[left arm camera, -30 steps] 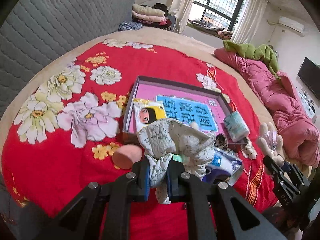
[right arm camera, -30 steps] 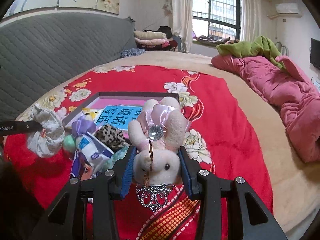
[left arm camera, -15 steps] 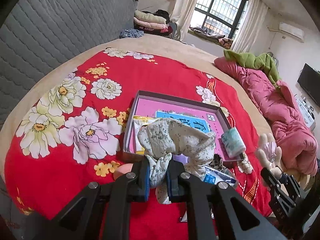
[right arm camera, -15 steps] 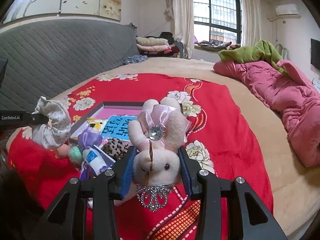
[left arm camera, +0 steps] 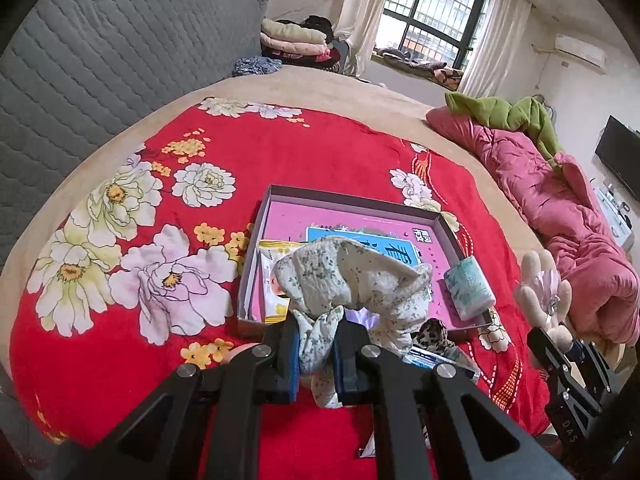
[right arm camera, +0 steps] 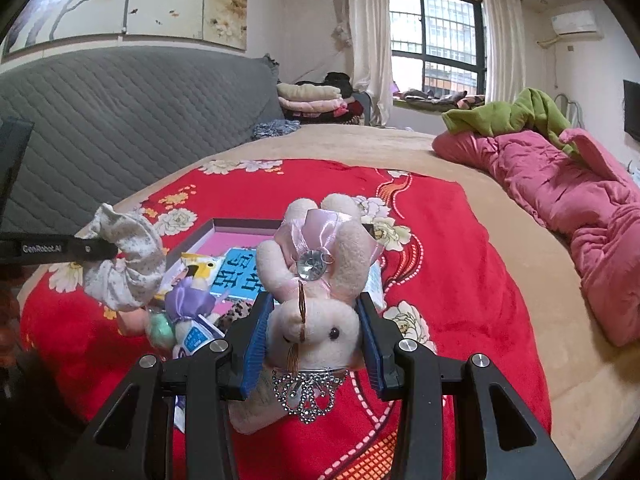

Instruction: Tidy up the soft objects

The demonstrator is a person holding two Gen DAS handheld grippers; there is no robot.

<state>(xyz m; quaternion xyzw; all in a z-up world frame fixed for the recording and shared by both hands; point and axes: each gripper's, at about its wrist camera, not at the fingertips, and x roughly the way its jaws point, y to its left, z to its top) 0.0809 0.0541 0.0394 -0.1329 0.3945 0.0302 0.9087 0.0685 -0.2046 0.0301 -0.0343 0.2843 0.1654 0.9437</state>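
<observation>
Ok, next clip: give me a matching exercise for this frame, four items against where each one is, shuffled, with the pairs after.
Items:
1. floral scrunchie
2. plush bunny
3. tissue pack
4. green garment

Places:
A. lying in the box, by its right wall
B. on the pink quilt at the far side of the bed
C. pinched in the left gripper
D. clamped in the right gripper

Pairs: 1-C, 2-D, 3-A, 4-B
</observation>
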